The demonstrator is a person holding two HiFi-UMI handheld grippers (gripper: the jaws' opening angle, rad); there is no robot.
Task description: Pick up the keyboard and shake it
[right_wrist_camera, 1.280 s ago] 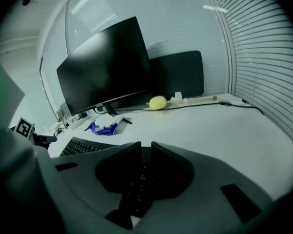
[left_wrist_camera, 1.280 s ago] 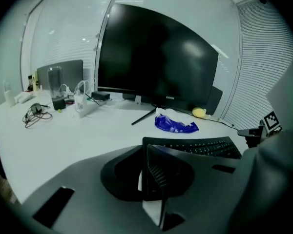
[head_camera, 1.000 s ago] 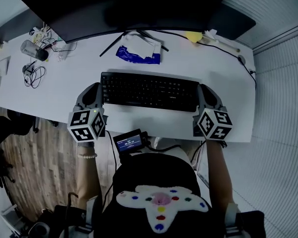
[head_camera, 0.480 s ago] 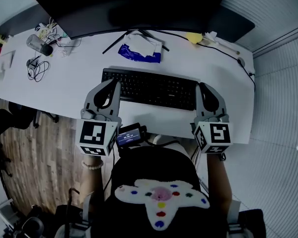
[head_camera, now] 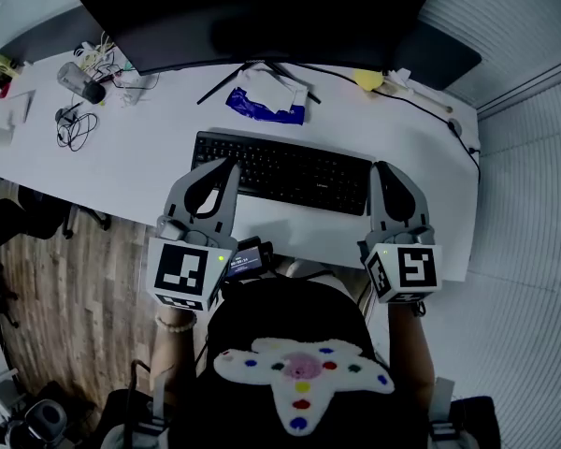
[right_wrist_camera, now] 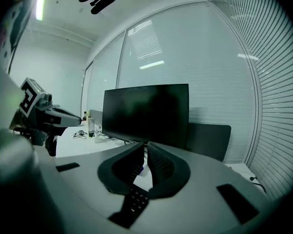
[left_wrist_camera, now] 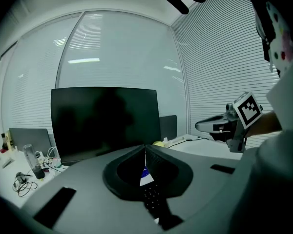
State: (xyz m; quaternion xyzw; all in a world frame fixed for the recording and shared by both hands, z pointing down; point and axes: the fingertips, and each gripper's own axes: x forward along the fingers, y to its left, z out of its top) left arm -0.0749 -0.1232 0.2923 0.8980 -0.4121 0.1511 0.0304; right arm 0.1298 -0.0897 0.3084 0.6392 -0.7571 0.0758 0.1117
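Note:
The black keyboard [head_camera: 280, 171] lies flat on the white desk [head_camera: 131, 171], in front of the monitor. My left gripper [head_camera: 217, 166] hovers over the keyboard's front left corner, its jaws shut with nothing between them. My right gripper [head_camera: 385, 168] hangs at the keyboard's right end, jaws also shut and empty. In the left gripper view the closed fingertips [left_wrist_camera: 145, 149] point at the monitor, and keyboard keys [left_wrist_camera: 151, 199] show below them. The right gripper view shows the same: closed jaws [right_wrist_camera: 145, 147] above a strip of keys [right_wrist_camera: 133, 199].
A large dark monitor [head_camera: 262, 7] stands at the back of the desk. A blue and white packet [head_camera: 266, 101] lies behind the keyboard. A bottle and tangled cables [head_camera: 75, 87] sit far left, a yellow object [head_camera: 365, 76] far right. A small lit screen [head_camera: 246, 258] hangs at the desk's near edge.
Both grippers have drawn back from the keyboard's ends toward the person. The left one swung in over the front left corner. The keyboard stays on the desk.

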